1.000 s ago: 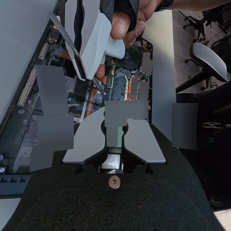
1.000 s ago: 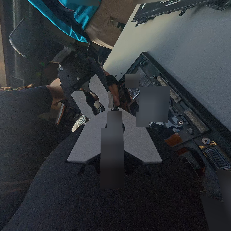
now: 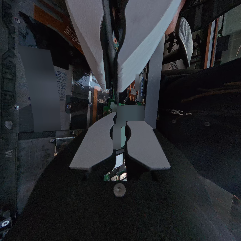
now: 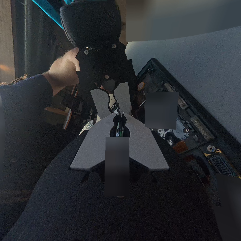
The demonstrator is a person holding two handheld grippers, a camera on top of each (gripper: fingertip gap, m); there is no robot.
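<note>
The right gripper (image 4: 119,114), fingers pressed together on a thin dark tool (image 4: 118,108), points it down into an opened laptop (image 4: 182,83) lying on a grey table (image 4: 195,52). In the left wrist view the tool's tip sits at the green circuit board (image 3: 110,104) in the middle of the machine; whether it touches cannot be told.

Facing it, the left gripper (image 3: 120,121) hovers low over the same spot, fingers a little apart with a narrow green card (image 3: 123,135) showing between them. Whether it pinches that card or merely frames it cannot be told.

The laptop's bottom cover is off, leaving boards, orange flat cables and a copper heat pipe (image 3: 131,90) exposed. A screw (image 3: 15,107) sits in the frame, and another (image 4: 211,148) beside a gold-edged grille (image 4: 220,165).

The two grippers crowd each other tip to tip. A person's hand (image 4: 63,70) grips the left one, and an office chair (image 3: 185,43) stands beyond the table edge.
</note>
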